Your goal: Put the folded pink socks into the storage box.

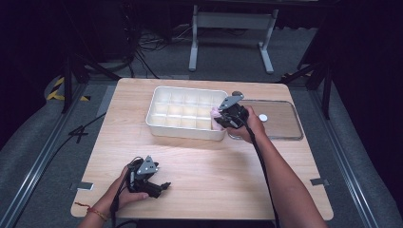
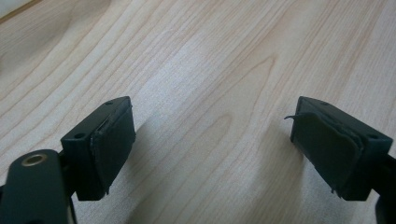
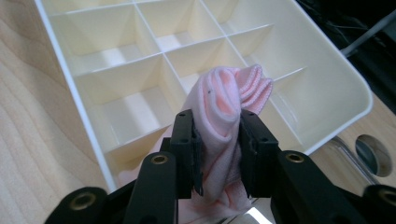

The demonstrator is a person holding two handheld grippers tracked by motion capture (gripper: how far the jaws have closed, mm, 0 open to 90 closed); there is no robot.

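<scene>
So we've got the rolled pink cloth (image 3: 224,112) pinched between the pads of the right gripper (image 3: 219,154), squeezed into a bundle, and we'd guess that's so it fits one of the small cells. It hangs over the near right corner of the white divided tray (image 1: 157,124), just above the cells at that end and not yet down in one as far as we can tell. Every cell we can see is bare. The clear lid (image 1: 280,118) lies flat on the table (image 1: 214,166) just right of the tray, out of the way while filling goes on. Our left gripper (image 2: 212,144) rests low near the front edge, well apart from all that, jaws spread wide with nothing but wood grain between them, probably just waiting.
</scene>
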